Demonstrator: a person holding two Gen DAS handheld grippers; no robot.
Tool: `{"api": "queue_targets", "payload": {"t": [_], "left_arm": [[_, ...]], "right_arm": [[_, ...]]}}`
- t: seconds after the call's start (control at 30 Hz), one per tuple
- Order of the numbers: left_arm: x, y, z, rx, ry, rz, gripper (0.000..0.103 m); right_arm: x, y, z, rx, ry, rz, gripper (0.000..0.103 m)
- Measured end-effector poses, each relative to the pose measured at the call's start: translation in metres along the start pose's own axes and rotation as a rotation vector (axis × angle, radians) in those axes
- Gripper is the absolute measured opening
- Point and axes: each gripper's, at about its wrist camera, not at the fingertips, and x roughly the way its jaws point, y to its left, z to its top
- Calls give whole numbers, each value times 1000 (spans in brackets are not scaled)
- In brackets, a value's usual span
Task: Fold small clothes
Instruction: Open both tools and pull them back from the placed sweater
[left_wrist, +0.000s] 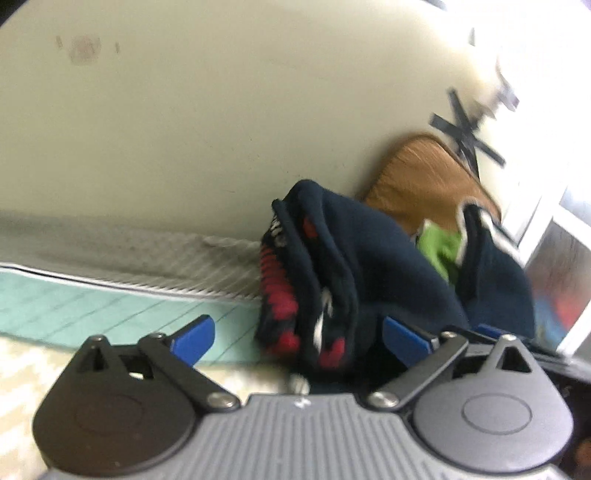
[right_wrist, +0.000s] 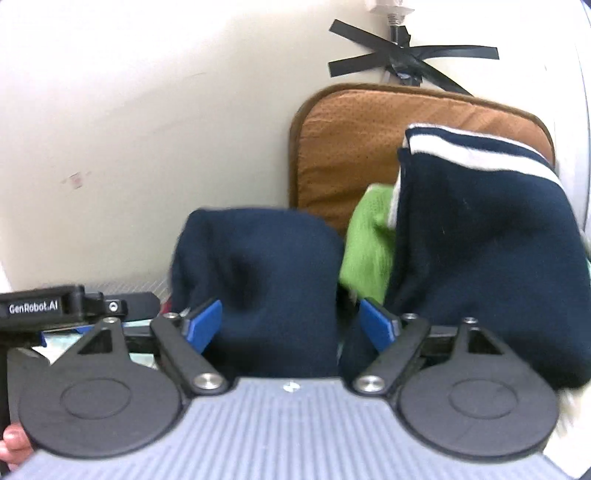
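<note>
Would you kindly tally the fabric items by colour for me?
Navy blue: 2, a garment with red and white pattern and a white-striped garment
Green: 1, a cloth
Brown: 1, a cushion
Total: 4

Two grippers are seen: the left gripper (left_wrist: 299, 332) and the right gripper (right_wrist: 291, 321). Two dark blue folded clothes are counted, one with red marks (left_wrist: 314, 266) and one with white stripes (right_wrist: 480, 236). One green cloth (right_wrist: 369, 243) is seen between them. One brown cushion (right_wrist: 351, 147) is seen behind. One black tape star (right_wrist: 406, 55) is stuck on the wall.
</note>
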Motion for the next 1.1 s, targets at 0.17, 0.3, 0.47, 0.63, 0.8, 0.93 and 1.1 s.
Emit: {"api": "queue_targets", "payload": {"t": [0.17, 0.3, 0.47, 0.63, 0.8, 0.93, 1.1], "left_arm": [[-42, -29, -42, 136, 6, 107, 103], [-64, -42, -64, 167, 14, 151, 103], [-93, -49, -78, 140, -92, 216, 103], [-101, -46, -90, 144, -122, 266, 103], [-94, -41, -90, 139, -58, 278, 103], [-93, -44, -94, 170, -53, 300, 103], [-90, -45, -94, 182, -28, 308, 103]], "right_arm": [[-45, 11, -39, 47, 47, -6, 86], [-70, 17, -60, 120, 46, -17, 88], [-98, 28, -84, 192, 44, -42, 89], [-110, 50, -97, 115, 14, -77, 92], [-116, 55, -100, 96, -18, -100, 100], [-117, 53, -100, 112, -16, -77, 103], [-110, 58, -98, 90, 19, -114, 103]]}}
